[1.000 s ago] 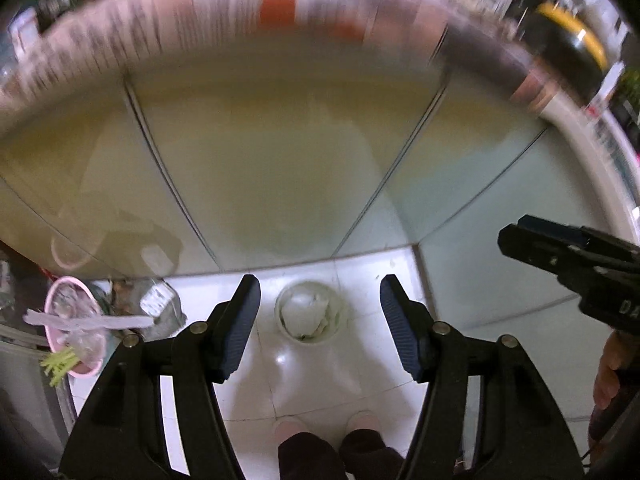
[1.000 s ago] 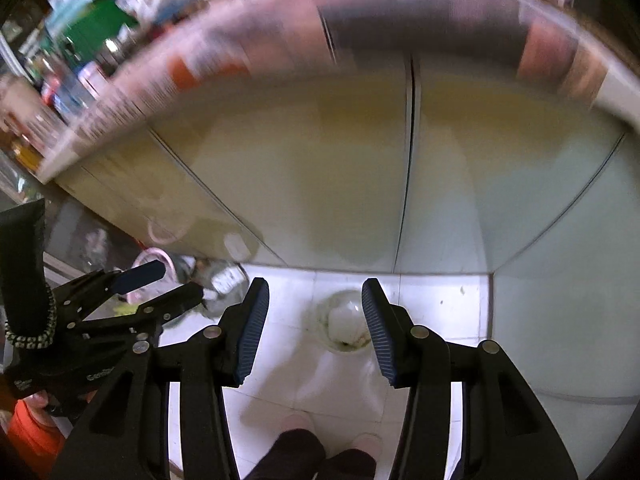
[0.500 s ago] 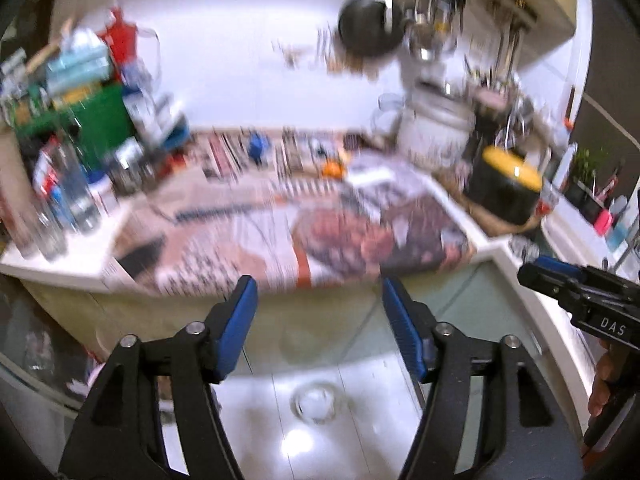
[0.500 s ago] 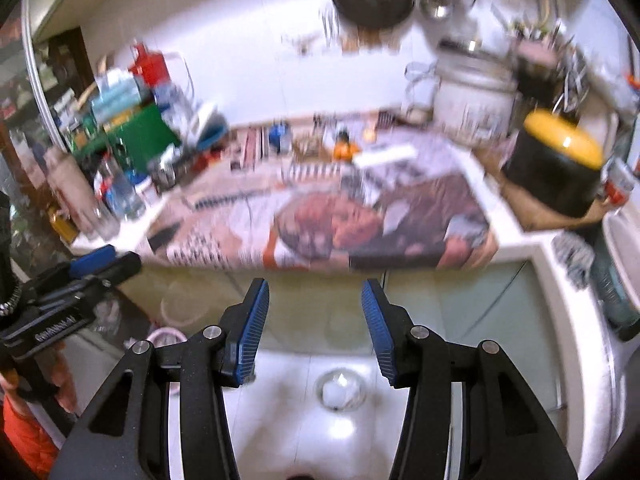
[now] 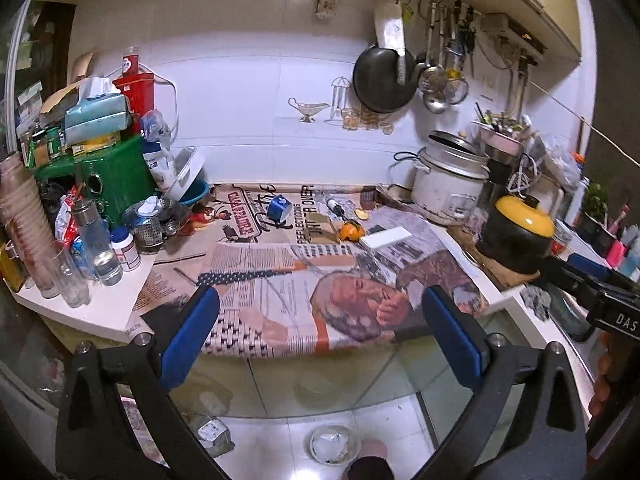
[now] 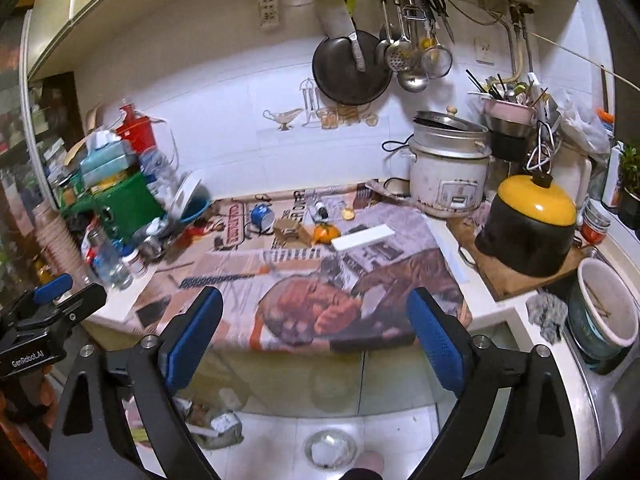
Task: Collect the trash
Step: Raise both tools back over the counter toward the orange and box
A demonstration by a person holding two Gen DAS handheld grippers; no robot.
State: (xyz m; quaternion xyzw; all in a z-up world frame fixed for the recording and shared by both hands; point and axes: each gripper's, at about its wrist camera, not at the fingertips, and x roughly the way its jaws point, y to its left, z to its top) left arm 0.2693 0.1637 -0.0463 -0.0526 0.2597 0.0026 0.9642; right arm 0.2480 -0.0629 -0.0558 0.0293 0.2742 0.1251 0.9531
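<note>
your left gripper (image 5: pixel 320 336) and right gripper (image 6: pixel 314 338) both hang in the lower middle of their frames with fingers spread wide and nothing between them, over the near edge of the newspaper-covered tabletop (image 5: pixel 280 280). on it, above centre in each view, lie an orange peel (image 6: pixel 325 233), a white strip (image 6: pixel 362 237) and a blue can (image 5: pixel 278 206). a trash bin (image 5: pixel 334 445) sits on the floor at bottom centre.

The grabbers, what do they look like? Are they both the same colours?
Yes. The left gripper and right gripper each have black plastic arms with silver bolts, and jaws lined with blue textured pads. White lettering marks their bodies: "GenRobot.AI" on the left, "DAS" on the right. No cables or sleeves show.
</note>
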